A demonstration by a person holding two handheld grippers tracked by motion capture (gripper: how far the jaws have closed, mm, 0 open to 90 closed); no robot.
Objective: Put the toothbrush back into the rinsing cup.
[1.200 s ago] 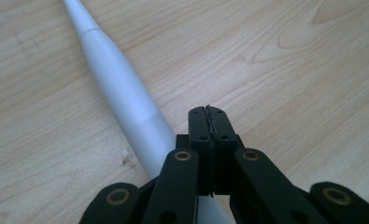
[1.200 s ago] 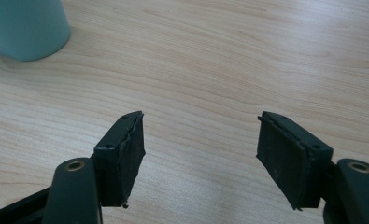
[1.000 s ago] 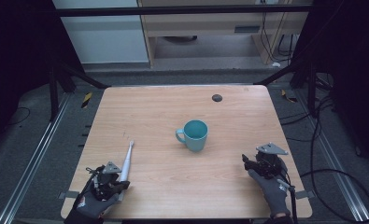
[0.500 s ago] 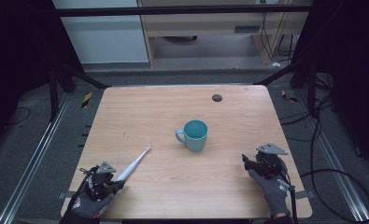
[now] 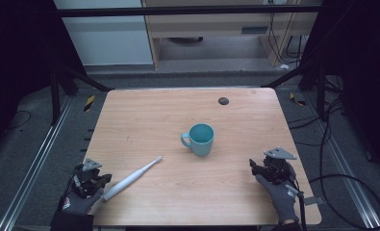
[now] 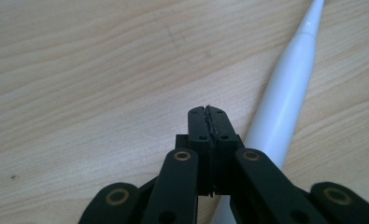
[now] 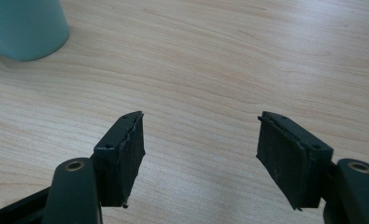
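Note:
A white electric toothbrush (image 5: pixel 130 177) lies flat on the wooden table (image 5: pixel 144 115) near its front left corner, head pointing toward the middle. My left gripper (image 5: pixel 99 180) sits by the handle end, shut with nothing between its jaws. In the left gripper view the toothbrush (image 6: pixel 285 107) runs just to the right of the closed left gripper (image 6: pixel 209 113), close beside it. A teal mug (image 5: pixel 200 138) stands upright at the table's centre. My right gripper (image 5: pixel 258 166) rests open near the front right edge. In the right gripper view the right gripper (image 7: pixel 201 147) holds nothing, and the mug (image 7: pixel 25 25) is at the upper left.
A small dark round spot (image 5: pixel 223 100) marks the table's far side. Metal rails and cables run along the floor on both sides, and a pale cabinet (image 5: pixel 106 38) stands beyond the table.
The toothbrush, raised and tilted in my left gripper a second ago, has come down to lie on the table. The left gripper has drawn back left and down. The right gripper stayed put.

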